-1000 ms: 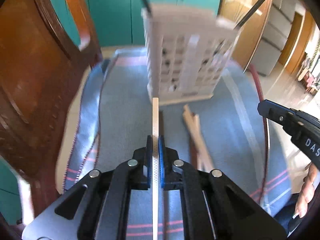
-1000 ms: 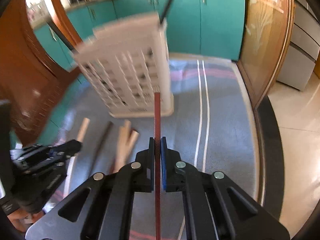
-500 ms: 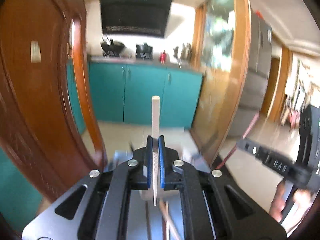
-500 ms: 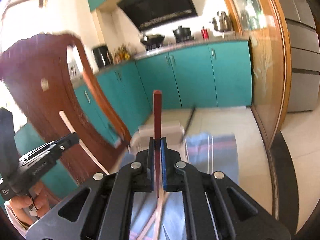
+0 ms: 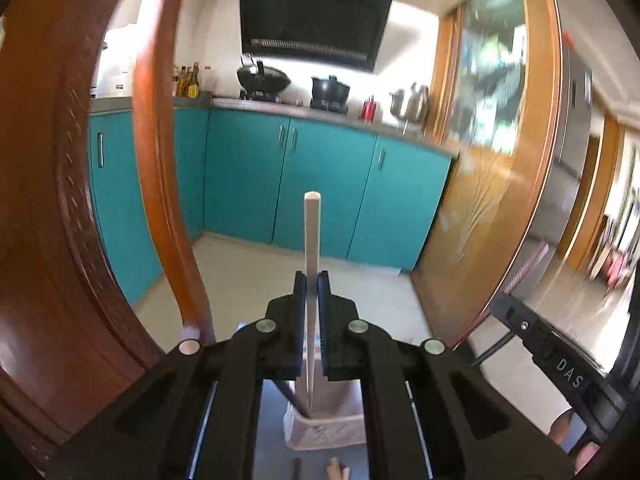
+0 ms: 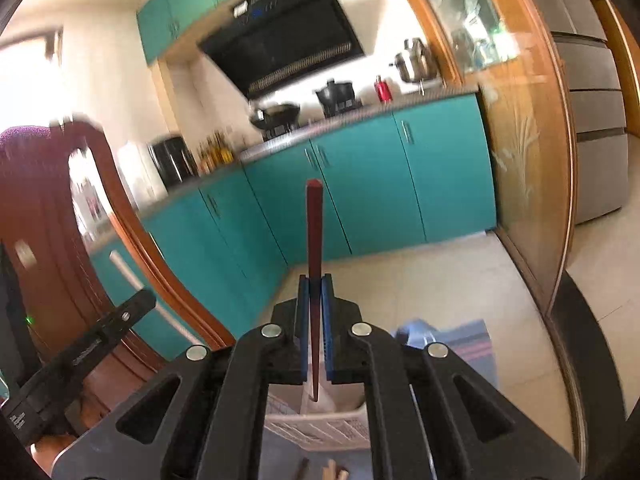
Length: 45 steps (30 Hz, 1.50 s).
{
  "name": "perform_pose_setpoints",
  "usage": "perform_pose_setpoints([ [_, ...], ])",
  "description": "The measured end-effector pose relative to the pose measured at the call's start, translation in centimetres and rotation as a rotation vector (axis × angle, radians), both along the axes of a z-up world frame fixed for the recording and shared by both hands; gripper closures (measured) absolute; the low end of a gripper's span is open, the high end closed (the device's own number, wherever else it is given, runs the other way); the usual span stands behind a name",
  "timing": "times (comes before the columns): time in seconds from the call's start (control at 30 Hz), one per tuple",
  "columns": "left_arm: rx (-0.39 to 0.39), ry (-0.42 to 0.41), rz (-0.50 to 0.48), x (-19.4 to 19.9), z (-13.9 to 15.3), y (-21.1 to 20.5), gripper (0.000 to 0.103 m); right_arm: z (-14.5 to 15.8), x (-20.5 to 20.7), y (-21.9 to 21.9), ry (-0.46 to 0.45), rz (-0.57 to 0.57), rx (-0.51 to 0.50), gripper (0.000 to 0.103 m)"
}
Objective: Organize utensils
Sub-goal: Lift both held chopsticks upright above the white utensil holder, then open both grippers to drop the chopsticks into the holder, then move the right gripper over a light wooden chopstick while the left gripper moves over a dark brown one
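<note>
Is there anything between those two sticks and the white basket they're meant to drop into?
Nothing visible. The white chopstick in the left gripper and the red chopstick in the right gripper hang above the white basket, whose opening looks unobstructed.

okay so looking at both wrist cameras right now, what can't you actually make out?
- Left wrist view: white holder, mostly hidden behind the left gripper, which grips a white chopstick.
- Right wrist view: holder's contents, blocked by the right gripper and its red chopstick.
- Both views: loose utensils, cut off by the bottom edge.
</note>
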<state>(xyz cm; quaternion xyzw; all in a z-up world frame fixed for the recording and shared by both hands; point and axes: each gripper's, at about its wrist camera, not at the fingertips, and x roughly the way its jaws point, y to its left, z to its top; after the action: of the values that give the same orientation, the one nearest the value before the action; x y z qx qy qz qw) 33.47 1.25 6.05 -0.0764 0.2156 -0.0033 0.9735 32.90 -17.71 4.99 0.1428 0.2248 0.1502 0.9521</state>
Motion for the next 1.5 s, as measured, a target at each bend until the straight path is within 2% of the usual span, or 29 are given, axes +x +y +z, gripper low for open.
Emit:
perform_pose_setpoints([
  [0.2, 0.039, 0.039, -0.016, 0.4, -2.8, -1.0, 0.096, -2.6, 0.2, 2.1, 0.030, 0.015, -0.128, 0.095],
  [0.27, 0.027, 0.041, -0.020, 0.0, -3.3, -0.8, 0.089, -2.9, -0.3, 2.1, 0.033, 0.004, -0.150, 0.083],
  [0.3, 0.028, 0.038, -0.016, -0.5, -3.5, -0.7, 0.087, -2.9, -0.6, 1.8, 0.032, -0.004, -0.155, 0.069],
  [0.33, 0.026, 0.034, -0.013, -1.3, -3.5, -0.4, 0.085, -2.8, -1.2, 1.5, 0.025, -0.016, -0.156, 0.061],
  [0.47, 0.004, 0.010, -0.020, -4.5, -3.2, 1.1, 0.075, -1.8, -4.7, -0.3, -0.016, -0.024, -0.148, 0.060],
  [0.57, 0.030, -0.013, 0.002, -6.5, -3.1, 1.6, 0.071, -0.8, -8.0, -1.5, -0.092, -0.026, -0.148, 0.058],
  [0.63, 0.035, -0.013, 0.055, -7.9, -4.0, 2.1, 0.070, -0.6, -9.8, -2.1, -0.129, -0.015, -0.132, 0.057],
  [0.7, 0.028, 0.036, 0.104, -8.9, -5.9, 2.7, 0.068, -1.2, -11.3, -2.5, -0.136, 0.028, -0.107, 0.057],
  [0.8, 0.070, 0.213, 0.182, -8.7, -10.3, 2.9, 0.067, -3.8, -11.5, -0.9, -0.036, 0.110, -0.176, 0.057],
  [0.83, 0.097, 0.280, 0.211, -8.5, -11.9, 2.8, 0.067, -5.8, -10.9, 0.5, 0.038, 0.129, -0.259, 0.057],
  [0.9, 0.107, 0.361, 0.219, -8.2, -14.0, 2.7, 0.067, -10.3, -9.2, 2.8, 0.175, 0.154, -0.379, 0.057],
  [1.0, 0.120, 0.388, 0.190, -7.8, -14.7, 1.9, 0.061, -16.1, -6.5, 4.8, 0.407, 0.230, -0.379, 0.057],
  [1.03, 0.126, 0.383, 0.179, -7.9, -14.7, 1.5, 0.056, -17.2, -6.0, 5.1, 0.448, 0.243, -0.374, 0.057],
  [1.1, 0.134, 0.381, 0.162, -7.7, -14.7, 1.0, 0.054, -19.5, -4.8, 6.0, 0.537, 0.259, -0.357, 0.057],
  [1.23, 0.148, 0.411, 0.145, -7.2, -15.3, 0.2, 0.053, -21.9, -3.7, 6.6, 0.631, 0.254, -0.312, 0.057],
  [1.33, 0.149, 0.435, 0.142, -7.4, -16.0, 0.2, 0.052, -22.1, -3.6, 7.0, 0.617, 0.246, -0.322, 0.059],
  [1.37, 0.150, 0.442, 0.140, -7.3, -16.2, 0.2, 0.050, -22.2, -3.7, 7.0, 0.614, 0.243, -0.322, 0.066],
  [1.4, 0.150, 0.446, 0.139, -7.3, -16.2, 0.2, 0.050, -22.3, -3.7, 6.9, 0.612, 0.243, -0.324, 0.084],
  [1.43, 0.149, 0.448, 0.139, -7.2, -16.2, 0.4, 0.049, -22.4, -3.9, 7.0, 0.616, 0.255, -0.307, 0.089],
  [1.5, 0.144, 0.454, 0.135, -7.2, -16.5, 0.5, 0.047, -22.1, -3.5, 6.6, 0.626, 0.252, -0.292, 0.089],
])
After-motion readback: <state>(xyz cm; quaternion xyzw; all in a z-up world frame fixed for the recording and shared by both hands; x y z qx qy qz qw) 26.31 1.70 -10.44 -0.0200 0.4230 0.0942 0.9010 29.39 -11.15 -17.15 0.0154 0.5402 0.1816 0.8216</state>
